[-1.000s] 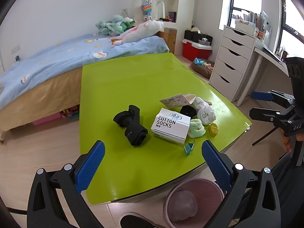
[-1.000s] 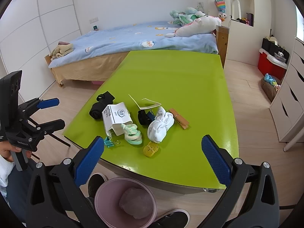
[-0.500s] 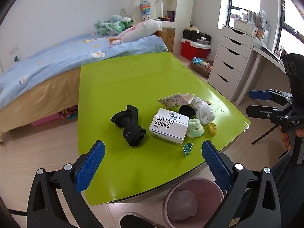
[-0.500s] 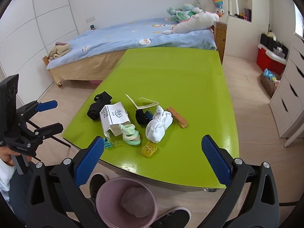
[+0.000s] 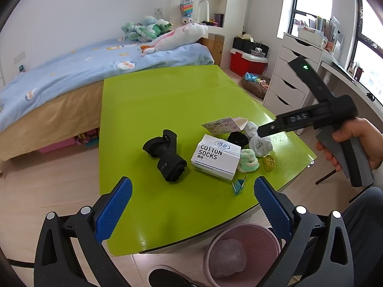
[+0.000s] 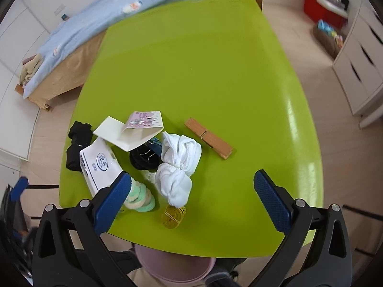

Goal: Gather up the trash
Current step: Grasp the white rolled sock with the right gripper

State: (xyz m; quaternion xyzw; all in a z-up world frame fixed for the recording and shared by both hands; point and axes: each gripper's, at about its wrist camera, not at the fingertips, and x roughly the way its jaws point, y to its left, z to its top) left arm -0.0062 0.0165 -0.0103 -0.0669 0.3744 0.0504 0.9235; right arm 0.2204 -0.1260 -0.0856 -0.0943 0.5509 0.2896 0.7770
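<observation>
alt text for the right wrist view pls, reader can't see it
The open right gripper looks steeply down over a lime-green table, above a cluster near its front edge: white socks, a cotton socks box, a folded card, black socks, a wooden clothespin. A pink bin sits below the edge.

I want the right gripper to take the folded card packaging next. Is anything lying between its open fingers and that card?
Yes. The white sock bundle lies directly between the right gripper and the folded card, with a black clip tucked under the card's near edge. Both jaws are open and empty.
</observation>
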